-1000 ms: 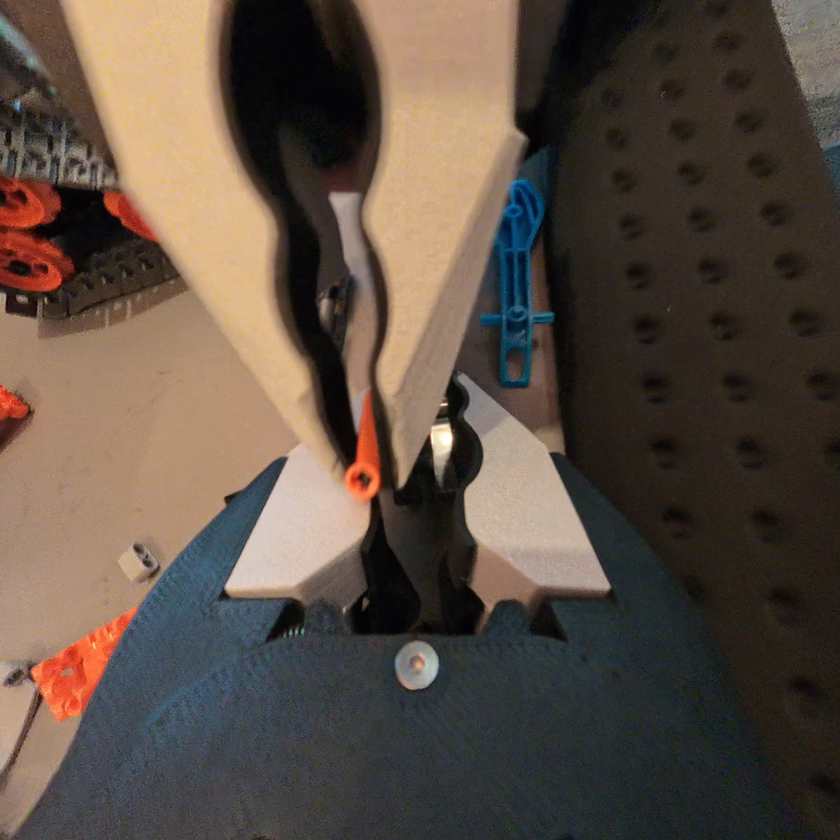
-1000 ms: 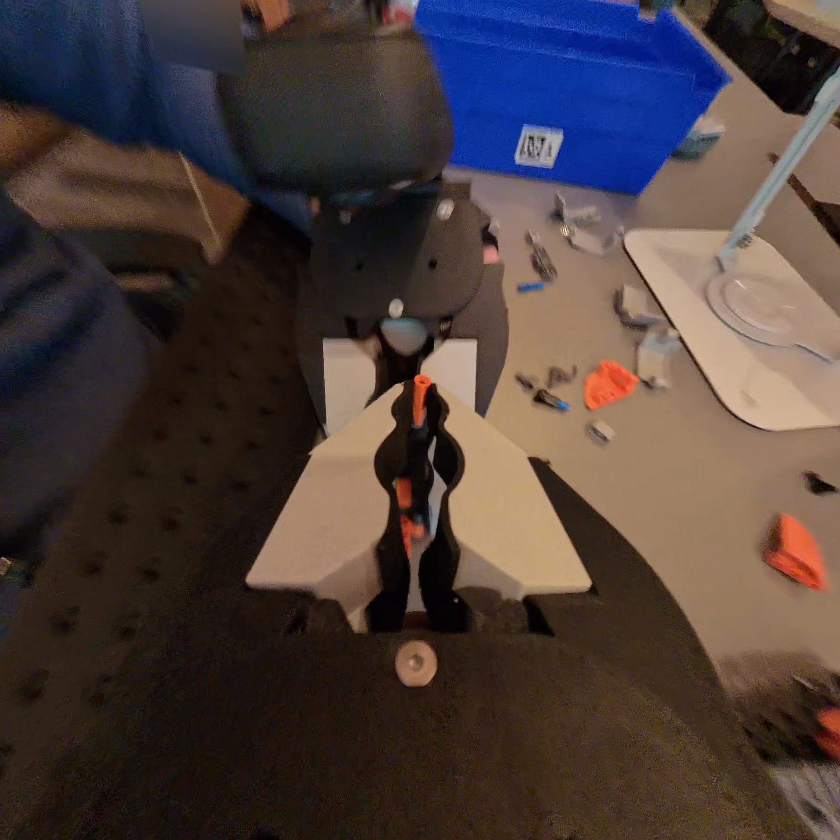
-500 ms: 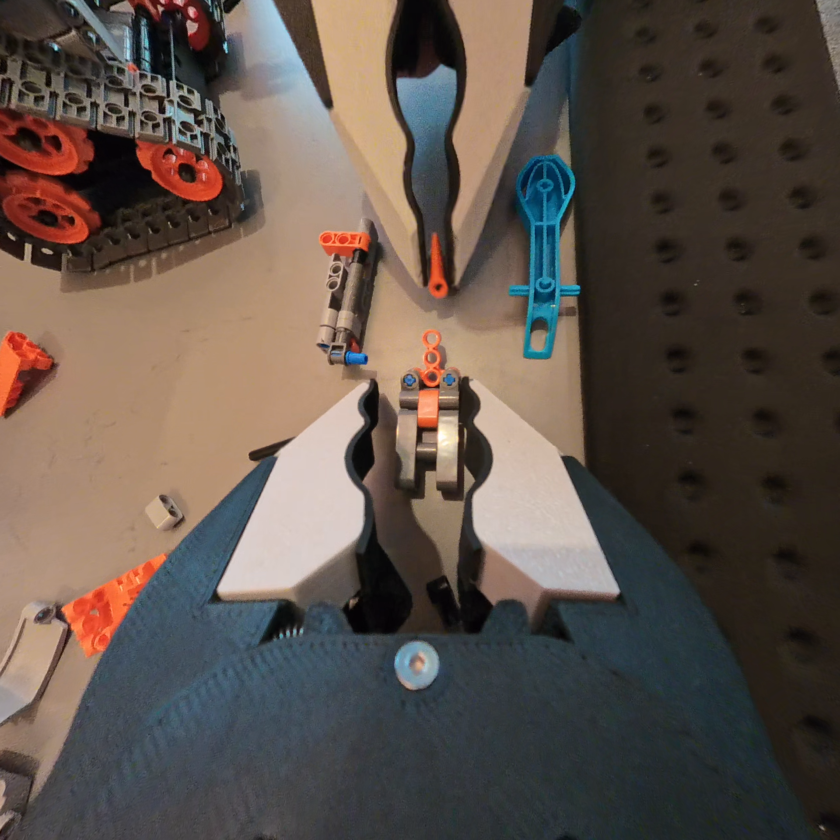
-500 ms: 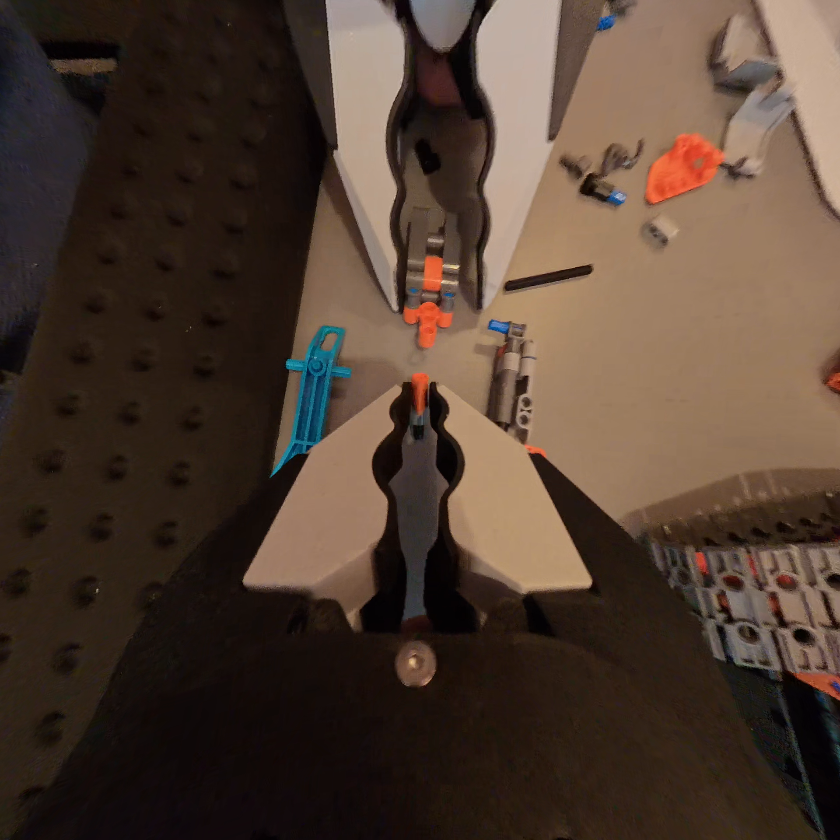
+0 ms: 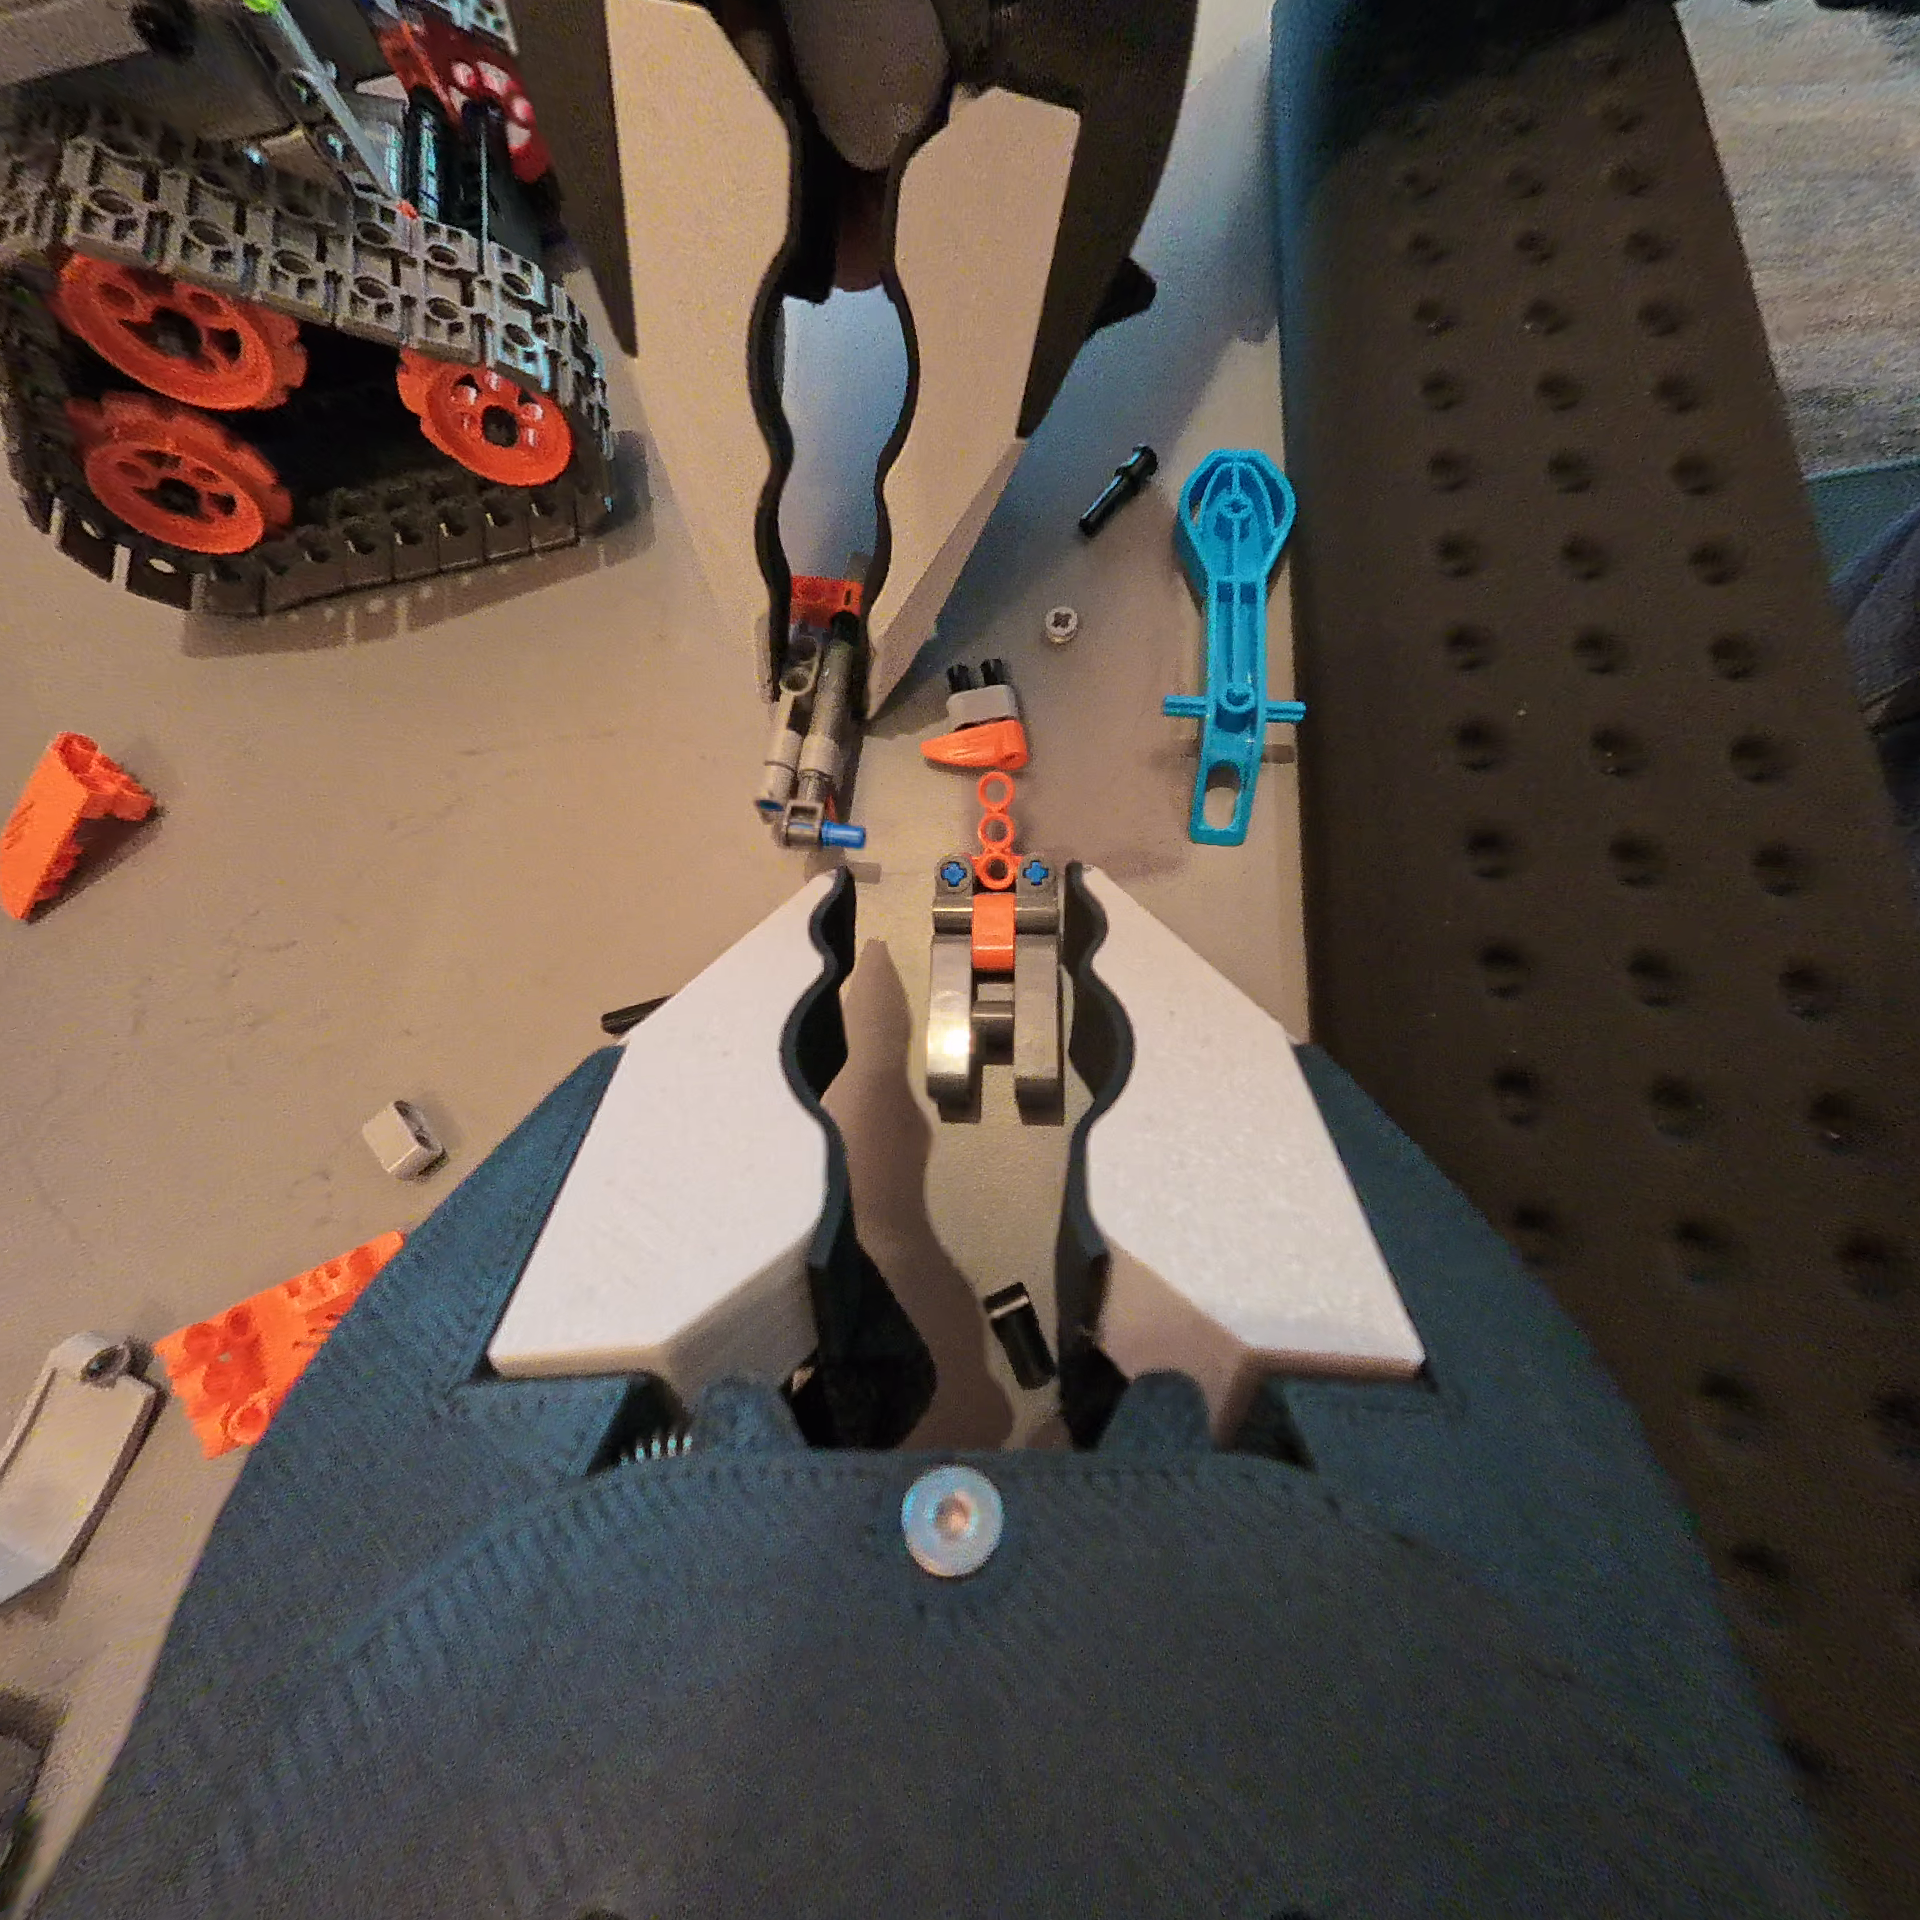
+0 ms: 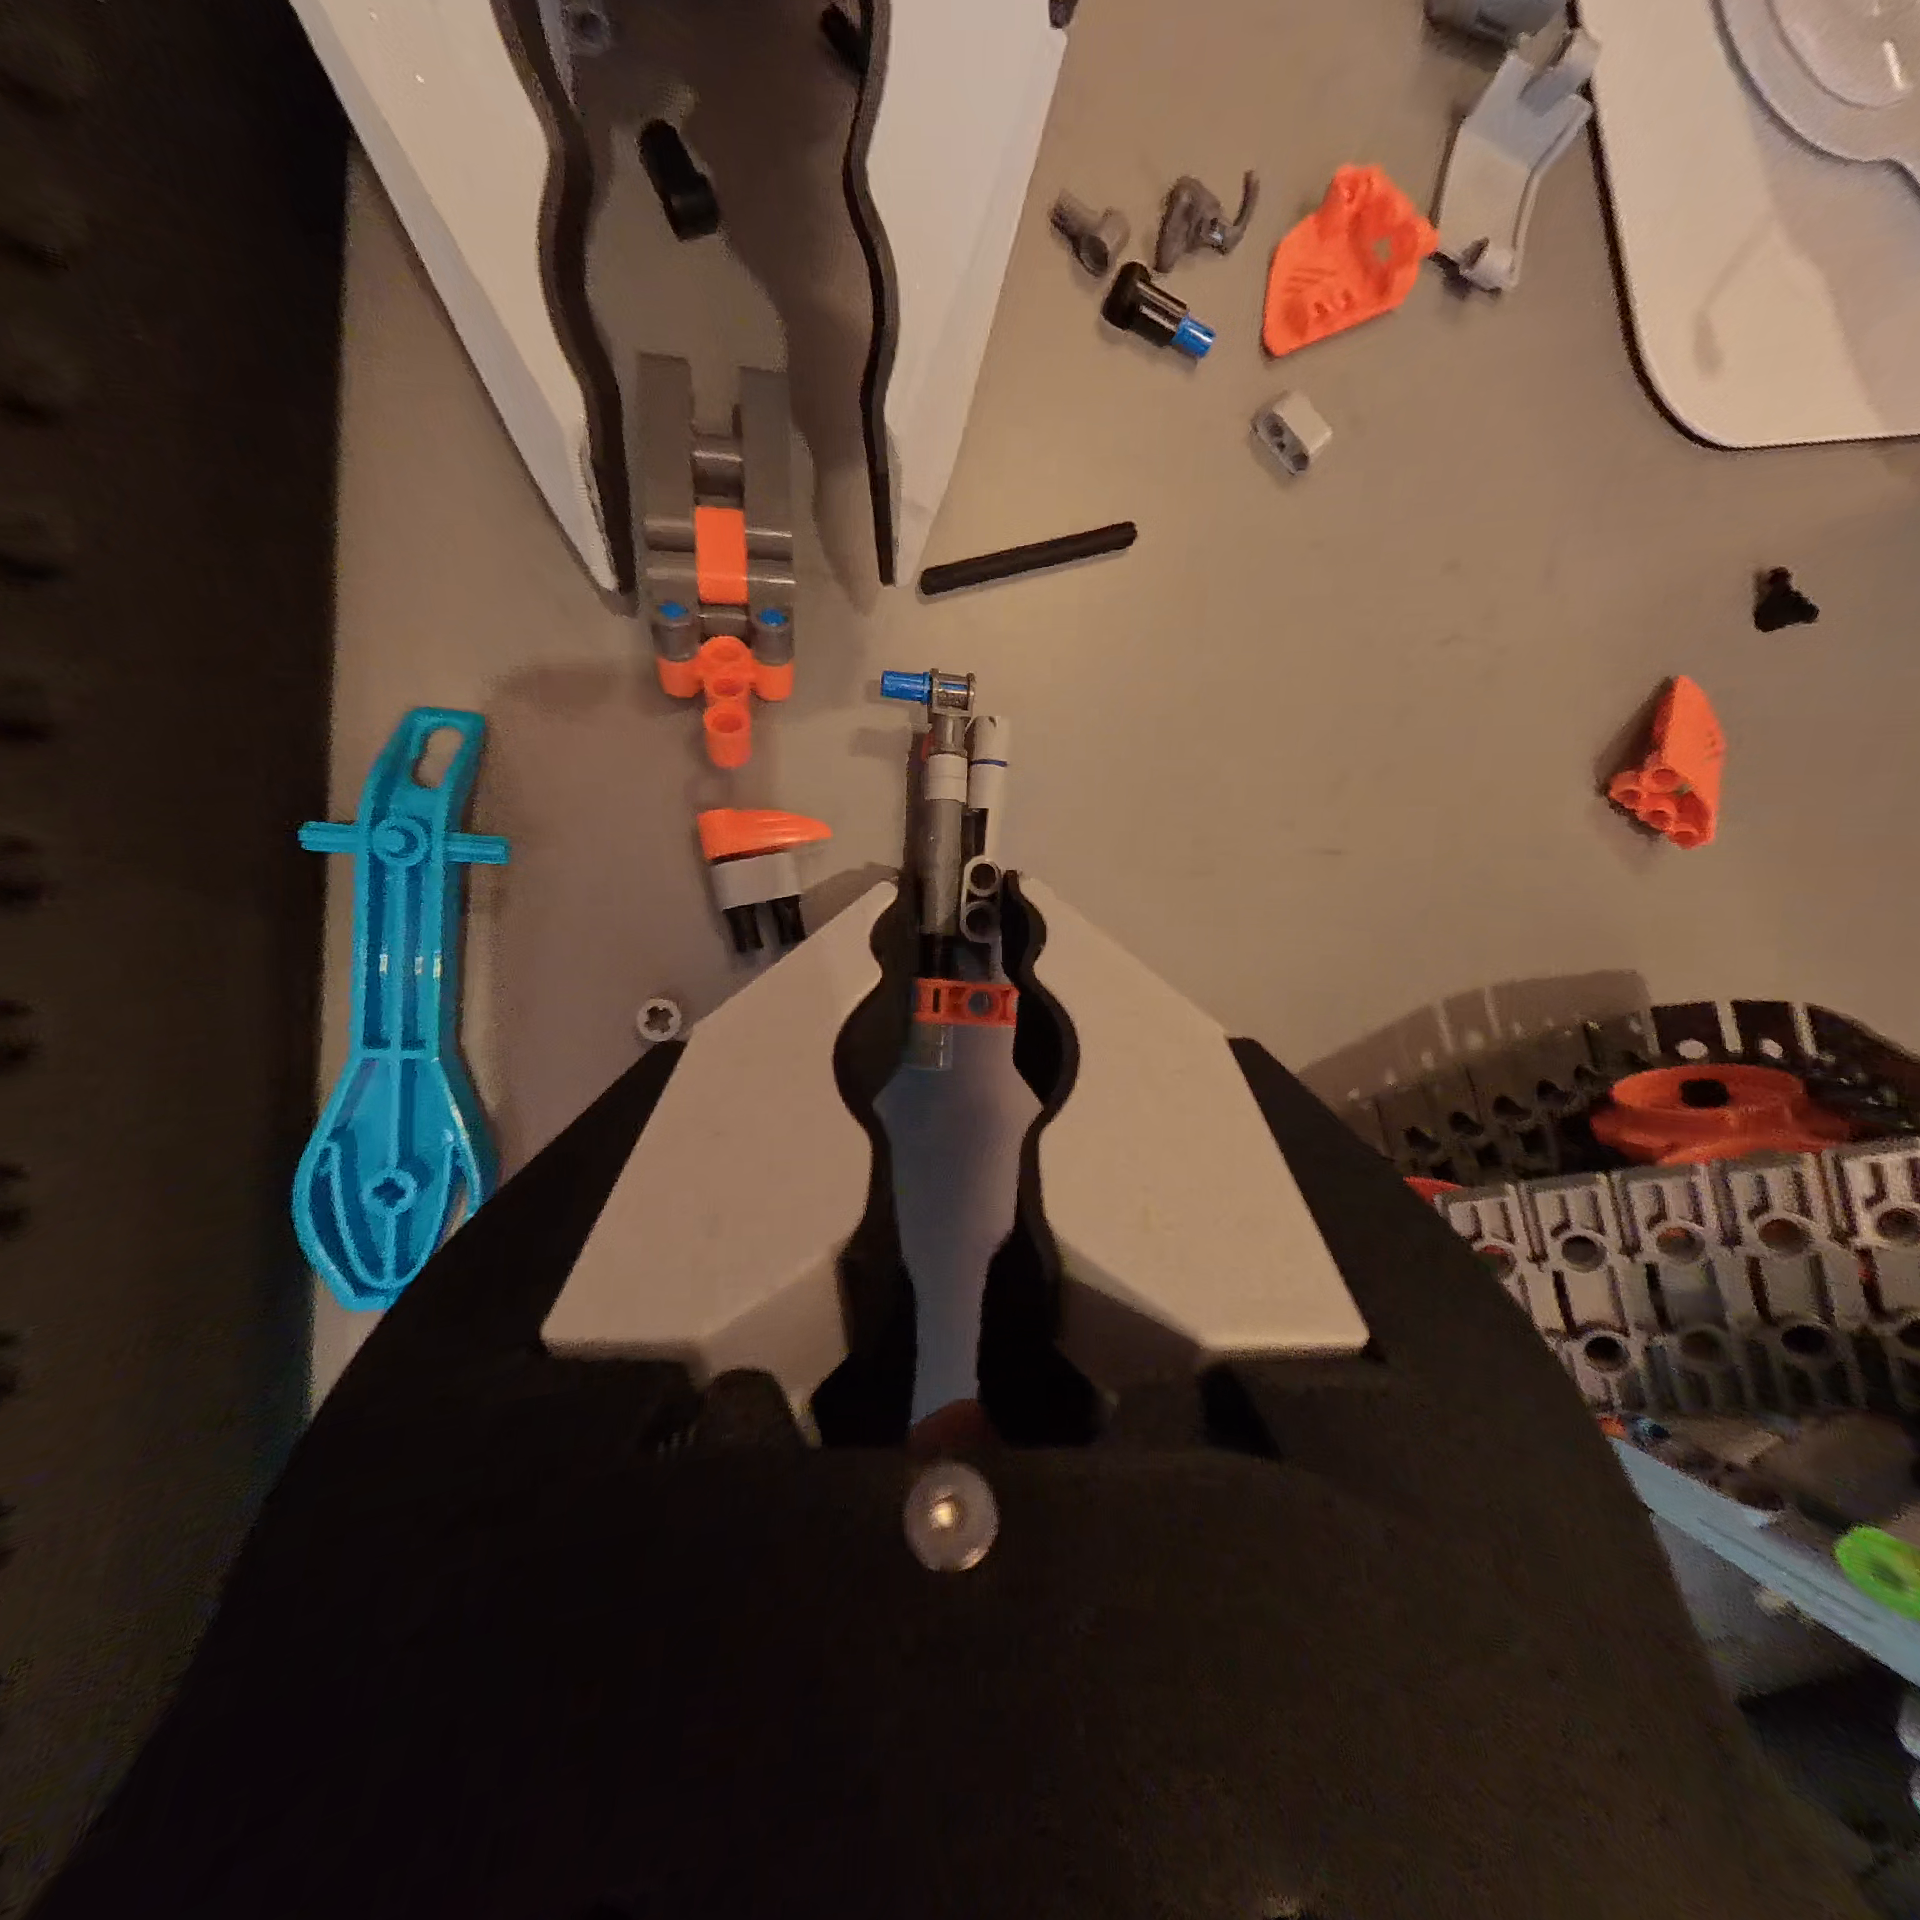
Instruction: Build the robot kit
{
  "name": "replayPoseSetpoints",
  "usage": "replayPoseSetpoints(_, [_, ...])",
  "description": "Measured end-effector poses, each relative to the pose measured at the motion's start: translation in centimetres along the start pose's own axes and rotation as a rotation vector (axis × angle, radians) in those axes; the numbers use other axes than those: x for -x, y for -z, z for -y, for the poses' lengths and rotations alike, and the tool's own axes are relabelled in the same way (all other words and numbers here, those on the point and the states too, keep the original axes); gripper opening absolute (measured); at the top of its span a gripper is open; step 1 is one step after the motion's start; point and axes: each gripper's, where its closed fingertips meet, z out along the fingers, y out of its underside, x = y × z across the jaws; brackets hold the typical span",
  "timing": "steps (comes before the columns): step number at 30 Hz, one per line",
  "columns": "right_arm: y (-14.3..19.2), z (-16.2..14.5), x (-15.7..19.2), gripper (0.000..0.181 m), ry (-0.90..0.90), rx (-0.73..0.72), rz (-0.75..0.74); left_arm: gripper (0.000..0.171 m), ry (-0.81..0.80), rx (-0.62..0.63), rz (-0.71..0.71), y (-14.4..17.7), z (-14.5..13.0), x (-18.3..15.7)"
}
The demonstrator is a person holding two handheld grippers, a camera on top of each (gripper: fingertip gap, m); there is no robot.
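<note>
Grey-orange brick piece [image 5: 995, 987] lies between open left tool [image 5: 961, 894] fingers.

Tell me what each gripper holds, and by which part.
Left gripper: open, holds nothing; the grey-and-orange brick assembly lies between its fingers. Right gripper: brackets the slim grey cylinder assembly near its orange-crosspiece end; a grip cannot be told.

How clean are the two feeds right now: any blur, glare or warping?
Left wrist view: dim warm light, grey-orange assembly sharp, a small glint on it, perforated mat bowed. Right wrist view: grey cylinder assembly sharp, tracked vehicle softer at the edge.
</note>
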Motion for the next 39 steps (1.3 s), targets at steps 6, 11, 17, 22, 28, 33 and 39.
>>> replayPoseSetpoints(6, [2.2, 2.0, -1.9, 0.012, 0.219, -0.085, -0.283, 0.036, 0.151, -0.084, 0.051, 0.5, 1.2, 2.4])
replayPoseSetpoints(11, [3.9, 4.1, -2.5, 0.011, 0.495, -0.096, -0.535, 0.021, 0.274, -0.223, 0.003, 1.0, 3.3, 3.0])
replayPoseSetpoints(17, [4.6, 4.7, -2.6, 0.012, 0.586, -0.101, -0.619, 0.004, 0.243, -0.270, 0.046, 1.5, 3.9, 3.6])
replayPoseSetpoints(22, [5.3, 5.4, -1.7, 0.024, 0.287, -0.243, -0.341, 0.003, -0.021, -0.195, 0.205, 1.4, 4.0, 3.7])
replayPoseSetpoints(28, [4.6, 5.6, -1.1, 0.014, 0.131, -0.262, -0.127, 0.003, -0.089, -0.182, 0.237, 1.1, 4.2, 3.3])
replayPoseSetpoints(33, [4.4, 5.3, -0.9, 0.011, 0.090, -0.264, -0.069, 0.006, -0.048, -0.161, 0.183, 0.8, 3.6, 3.0])
replayPoseSetpoints(39, [3.2, 3.8, 0.9, 0.011, 0.153, -0.161, 0.016, 0.044, -0.086, -0.011, 0.044, 0.7, 0.7, -0.2])
